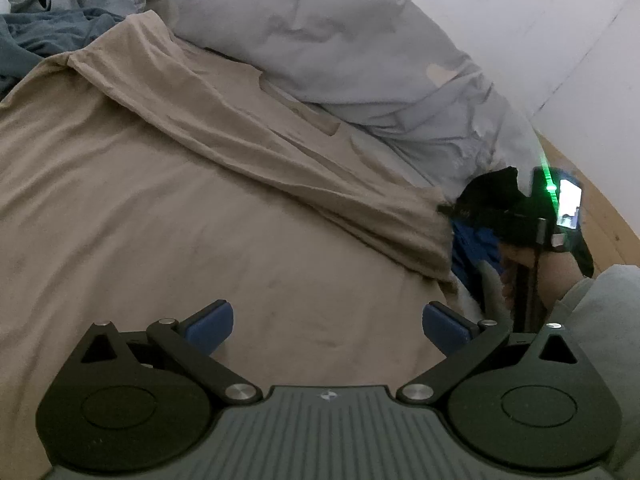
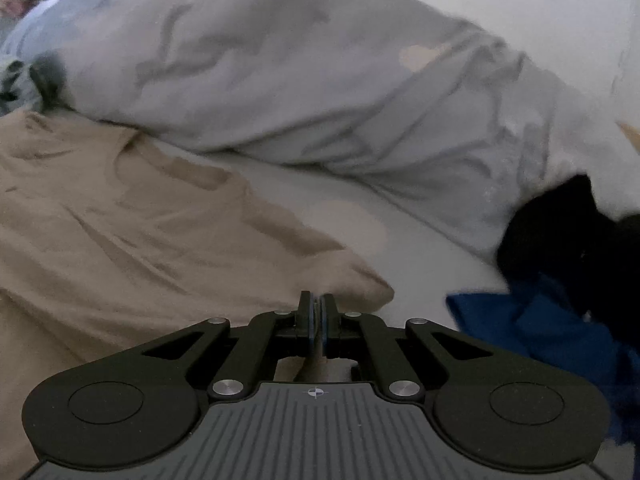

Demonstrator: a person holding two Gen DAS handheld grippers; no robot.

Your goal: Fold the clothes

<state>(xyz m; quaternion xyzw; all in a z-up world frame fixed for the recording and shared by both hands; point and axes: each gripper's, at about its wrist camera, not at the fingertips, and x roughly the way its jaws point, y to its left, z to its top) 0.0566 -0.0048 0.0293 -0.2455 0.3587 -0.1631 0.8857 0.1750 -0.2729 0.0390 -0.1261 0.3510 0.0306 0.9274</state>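
Note:
A tan shirt (image 1: 132,184) lies spread flat on the bed, one side folded over itself in a long diagonal band (image 1: 248,120). My left gripper (image 1: 327,326) hovers open just above the shirt's near part, nothing between its blue pads (image 1: 210,326). In the right wrist view the same tan shirt (image 2: 120,232) fills the left half. My right gripper (image 2: 319,308) is shut on the shirt's edge, a strip of tan cloth showing between the closed fingers. The right gripper's body (image 1: 556,216), with a green light, appears at the shirt's right corner in the left wrist view.
A bulky pale grey duvet (image 1: 340,40) lies along the shirt's far side. Blue cloth (image 2: 540,328) and a black garment (image 2: 560,232) sit to the right. Crumpled blue-grey clothes (image 1: 60,12) are piled at far left. A person's hand and grey sleeve (image 1: 592,312) hold the right gripper.

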